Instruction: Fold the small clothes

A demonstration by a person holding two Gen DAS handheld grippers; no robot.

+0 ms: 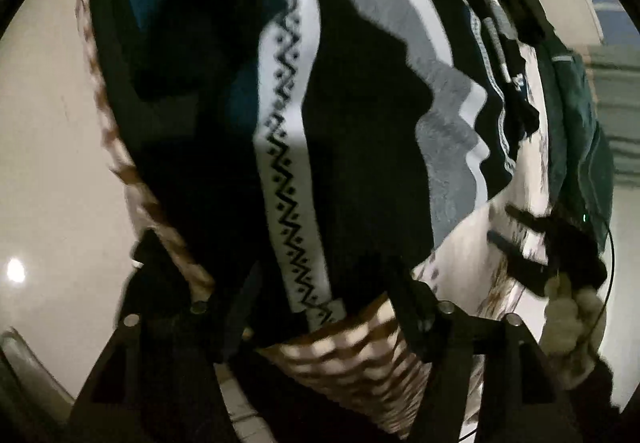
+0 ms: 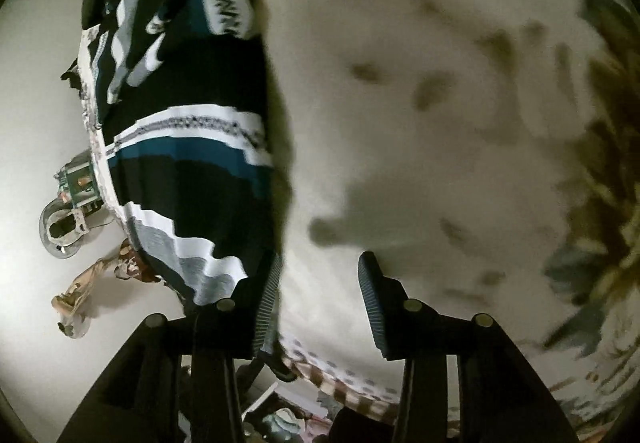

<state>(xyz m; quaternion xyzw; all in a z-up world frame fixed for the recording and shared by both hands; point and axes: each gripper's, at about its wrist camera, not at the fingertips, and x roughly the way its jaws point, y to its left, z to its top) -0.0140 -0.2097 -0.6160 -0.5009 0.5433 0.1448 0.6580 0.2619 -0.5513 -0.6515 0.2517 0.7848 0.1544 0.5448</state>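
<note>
- The dark knit sweater (image 1: 352,147) with white zigzag bands is lying on the pale table (image 1: 52,171), looking soft, floppy and light.
- The left tongs (image 1: 324,307) are standing partly open over its hem, gripping nothing.
- The right tongs (image 2: 316,303) are gaping beside its edge, empty.
- Pinching hem corners is looking wisest.

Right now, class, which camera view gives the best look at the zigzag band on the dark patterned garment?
The left wrist view: the zigzag band runs long and sharp down the frame's middle. The right wrist view shows the same dark patterned garment off to the left, its bands smaller and blurrier.
</note>
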